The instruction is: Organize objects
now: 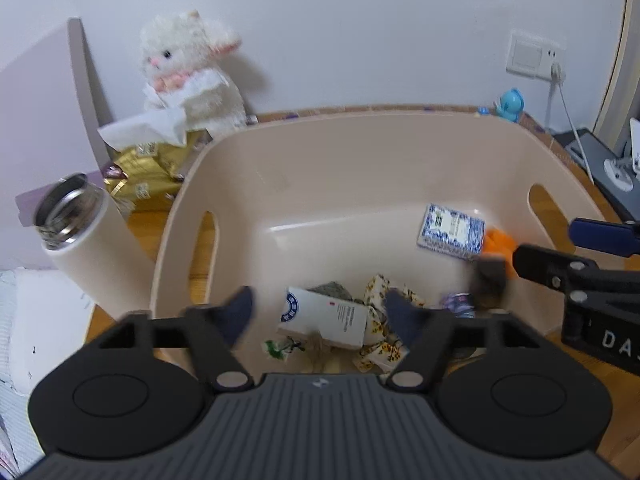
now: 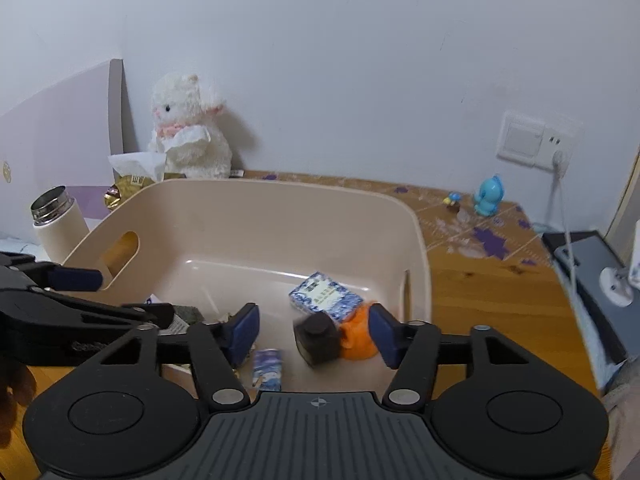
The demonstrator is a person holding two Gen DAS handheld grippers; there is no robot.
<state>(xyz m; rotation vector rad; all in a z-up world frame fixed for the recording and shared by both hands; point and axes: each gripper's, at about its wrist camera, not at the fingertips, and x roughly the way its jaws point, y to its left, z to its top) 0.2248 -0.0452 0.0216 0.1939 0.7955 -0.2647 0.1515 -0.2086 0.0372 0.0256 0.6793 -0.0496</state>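
Observation:
A beige plastic bin [image 1: 360,148] [image 2: 256,208] holds several small items. My left gripper [image 1: 320,314] is open and empty over the bin's near side, above a white carton [image 1: 324,318] and a floral cloth [image 1: 380,344]. My right gripper [image 2: 314,334] is open over the bin's right side. A blurred dark cube [image 2: 318,340] lies between its fingers, free of them, beside an orange object [image 2: 360,340]. A blue-and-white patterned box [image 1: 450,232] [image 2: 326,296] and a small blue packet [image 2: 267,370] lie in the bin.
A cream flask [image 1: 88,244] [image 2: 56,224] without a lid stands left of the bin. A white plush toy [image 1: 192,76] [image 2: 188,128], a gold tissue pack [image 1: 152,176], a blue figurine [image 2: 488,196], a wall socket [image 2: 536,138] and a dark device [image 2: 592,276] surround it.

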